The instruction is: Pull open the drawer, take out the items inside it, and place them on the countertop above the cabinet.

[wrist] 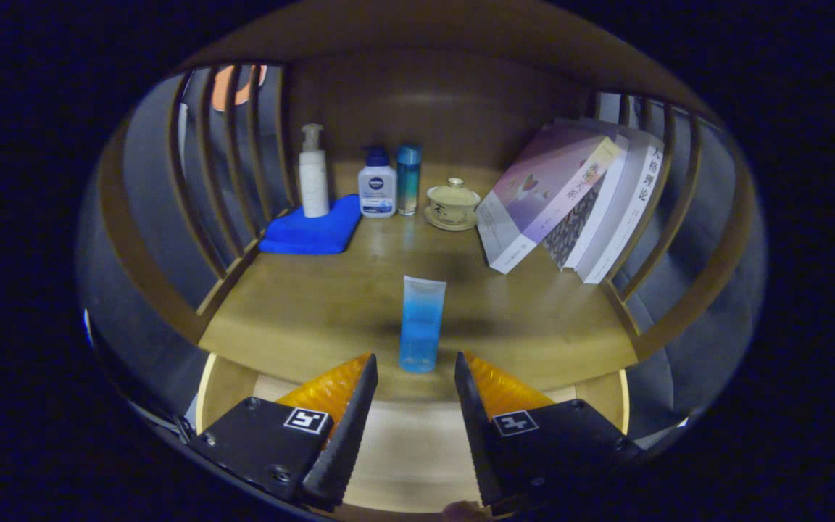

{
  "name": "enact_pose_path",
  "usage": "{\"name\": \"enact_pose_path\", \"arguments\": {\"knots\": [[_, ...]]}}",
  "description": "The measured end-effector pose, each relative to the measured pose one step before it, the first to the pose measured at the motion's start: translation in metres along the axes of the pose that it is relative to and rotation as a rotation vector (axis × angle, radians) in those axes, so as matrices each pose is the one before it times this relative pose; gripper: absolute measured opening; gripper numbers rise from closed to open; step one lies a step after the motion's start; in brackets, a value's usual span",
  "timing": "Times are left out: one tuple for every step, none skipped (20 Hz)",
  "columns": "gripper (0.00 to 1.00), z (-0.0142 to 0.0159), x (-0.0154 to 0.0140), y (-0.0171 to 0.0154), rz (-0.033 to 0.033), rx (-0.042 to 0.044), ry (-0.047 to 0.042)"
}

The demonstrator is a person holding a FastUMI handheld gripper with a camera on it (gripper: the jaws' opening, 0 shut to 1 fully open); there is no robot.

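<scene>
Wooden countertop, slatted sides. Blue tube lying flat near front edge, just ahead of gripper, whose fingers are spread, gripping nothing. Far left: blue cloth, pump bottle on it. Far centre: white bottle, teal bottle, lidded teacup on saucer. Right: books leaning.

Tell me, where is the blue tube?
The blue tube lies on the wooden countertop, just ahead of the open tool, nearer than the cup.
</scene>
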State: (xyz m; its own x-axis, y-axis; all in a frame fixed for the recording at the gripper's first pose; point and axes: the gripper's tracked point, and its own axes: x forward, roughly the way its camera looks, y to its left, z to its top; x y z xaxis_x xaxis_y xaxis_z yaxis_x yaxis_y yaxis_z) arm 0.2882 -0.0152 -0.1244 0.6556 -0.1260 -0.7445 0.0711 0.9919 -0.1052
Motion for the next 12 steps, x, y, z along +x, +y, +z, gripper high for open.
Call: {"name": "enact_pose_path", "arguments": {"knots": [[0.68, -0.00377, -0.01219, 0.00144, 0.01034, -0.00293, -0.01167], [0.68, -0.0057, -0.01232, 0.00116, 0.01039, -0.00258, -0.01281], [0.68, -0.00375, -0.01389, 0.00225, 0.01168, 0.00096, -0.01699], [0.69, -0.00523, -0.01205, 0.00241, 0.01498, 0.00298, -0.01781], [0.69, -0.00378, -0.01461, 0.00319, 0.01583, 0.00197, -0.02133], [0.68, -0.00592, -0.01287, 0.00373, 0.0142, -0.00481, -0.01841], [0.74, -0.00415, -0.01054, 0.00137, 0.00503, -0.0049, -0.02043], [0.79, -0.00651, -0.01411, 0.00445, 0.0148, -0.00766, -0.02442], [0.84, -0.00649, -0.01114, 0.00483, 0.01307, -0.00415, -0.01928], [0.85, -0.00603, -0.01124, 0.00349, 0.01389, -0.00257, -0.0172], [0.85, -0.0054, -0.01126, 0.00212, 0.00901, -0.00119, -0.02565], [0.85, -0.00418, -0.00856, -0.00069, 0.00129, -0.00148, -0.02668]]}}
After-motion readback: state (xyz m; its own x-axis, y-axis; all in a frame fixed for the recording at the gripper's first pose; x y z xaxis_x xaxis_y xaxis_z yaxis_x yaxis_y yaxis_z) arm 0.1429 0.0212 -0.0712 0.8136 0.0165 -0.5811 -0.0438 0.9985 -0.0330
